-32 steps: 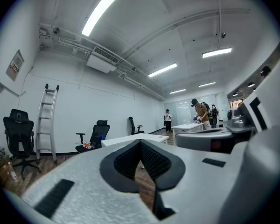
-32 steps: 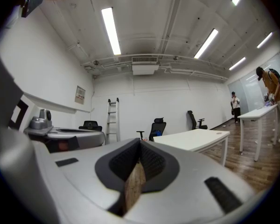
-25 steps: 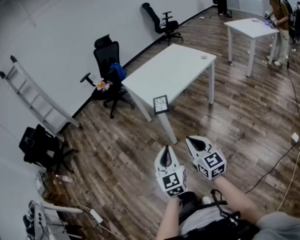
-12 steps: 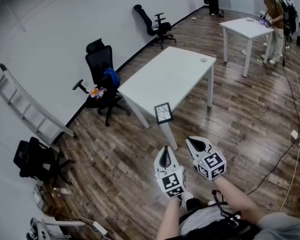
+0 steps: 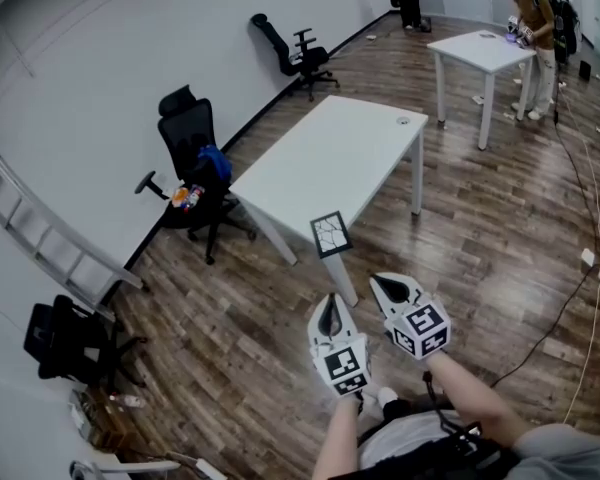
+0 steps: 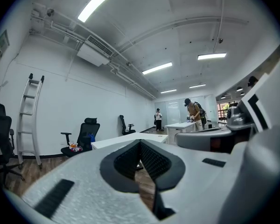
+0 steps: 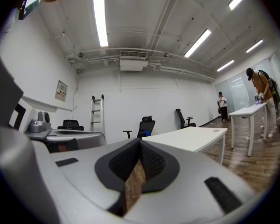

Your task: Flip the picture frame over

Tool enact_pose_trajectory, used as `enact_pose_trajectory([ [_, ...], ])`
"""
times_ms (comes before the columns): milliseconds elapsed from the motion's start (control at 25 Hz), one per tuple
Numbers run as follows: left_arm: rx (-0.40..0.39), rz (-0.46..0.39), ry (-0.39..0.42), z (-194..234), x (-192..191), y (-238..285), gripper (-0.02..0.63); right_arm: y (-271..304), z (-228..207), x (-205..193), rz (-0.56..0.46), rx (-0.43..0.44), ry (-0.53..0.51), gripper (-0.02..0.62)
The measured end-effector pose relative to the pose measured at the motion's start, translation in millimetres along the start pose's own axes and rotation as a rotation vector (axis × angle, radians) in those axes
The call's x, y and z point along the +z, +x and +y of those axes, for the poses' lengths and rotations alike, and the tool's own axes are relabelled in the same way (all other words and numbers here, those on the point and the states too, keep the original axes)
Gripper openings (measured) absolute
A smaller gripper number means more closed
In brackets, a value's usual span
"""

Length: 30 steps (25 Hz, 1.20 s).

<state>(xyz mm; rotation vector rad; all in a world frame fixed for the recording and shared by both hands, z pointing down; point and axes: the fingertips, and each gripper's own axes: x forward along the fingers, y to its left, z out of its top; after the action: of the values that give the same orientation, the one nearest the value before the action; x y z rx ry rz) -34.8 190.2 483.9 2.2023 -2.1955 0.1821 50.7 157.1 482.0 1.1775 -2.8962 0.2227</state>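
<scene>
A small dark picture frame (image 5: 331,235) with a white cracked-pattern picture stands at the near corner of a long white table (image 5: 340,153). Both grippers are held side by side in front of me, short of that corner and apart from the frame. My left gripper (image 5: 330,306) is shut with nothing between its jaws. My right gripper (image 5: 380,282) is also shut and empty. In the left gripper view the left gripper (image 6: 141,143) points level at the table (image 6: 130,139); the right gripper (image 7: 140,146) faces the table (image 7: 191,138) too. The frame does not show in either gripper view.
A black office chair (image 5: 185,153) with coloured items on its seat stands left of the table, another chair (image 5: 290,53) by the wall. A ladder (image 5: 50,238) leans at left. A second white table (image 5: 485,53) with a person (image 5: 530,18) is far right. Cables (image 5: 570,298) cross the wood floor.
The table and picture frame have come nearer to me and the chairs and ladder have slid left in the head view. Both grippers stay shut, side by side.
</scene>
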Motion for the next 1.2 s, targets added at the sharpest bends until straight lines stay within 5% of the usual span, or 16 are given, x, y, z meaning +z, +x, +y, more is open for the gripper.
enact_pose_trajectory([
  [560, -0.036, 0.023, -0.025, 9.6, -3.9, 36.1, 0.002, 30.3, -13.7, -8.2, 0.026, -0.029, 0.009, 0.002],
  [1200, 0.045, 0.084, -0.041, 22.6, -14.8, 169.1, 0.002, 138.5, -90.3, -17.8, 0.086, 0.090, 0.012, 0.002],
])
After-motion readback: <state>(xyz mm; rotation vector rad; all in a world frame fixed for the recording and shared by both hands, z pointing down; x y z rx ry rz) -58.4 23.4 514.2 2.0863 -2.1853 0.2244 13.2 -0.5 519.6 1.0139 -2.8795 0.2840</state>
